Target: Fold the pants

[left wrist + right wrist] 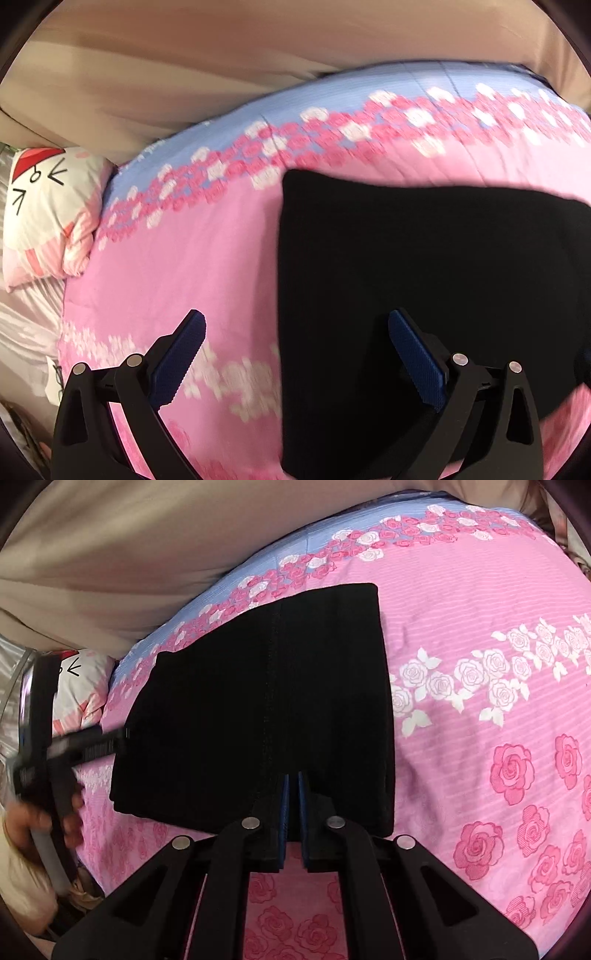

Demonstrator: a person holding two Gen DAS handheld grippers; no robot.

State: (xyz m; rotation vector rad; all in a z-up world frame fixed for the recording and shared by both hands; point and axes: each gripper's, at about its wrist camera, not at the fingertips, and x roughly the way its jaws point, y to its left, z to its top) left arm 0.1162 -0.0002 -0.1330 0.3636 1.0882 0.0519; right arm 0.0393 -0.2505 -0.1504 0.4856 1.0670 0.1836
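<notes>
Black pants [258,709] lie folded small on pink bed [480,609]. Left claw [295,354] wide open, empty. Right claw [293,812] pinched nearly shut at pants' near edge; grip unclear. Folding looks almost done; next likely last fold or pat flat.

At the bottom of our left wrist view, the left tongs [295,354] gape wide, blue pads [177,363] far apart, gripping nothing. In the right wrist view our right tongs [293,812] sit pinched nearly together at lower centre. Our left hand [40,823] shows blurred at lower left.
</notes>
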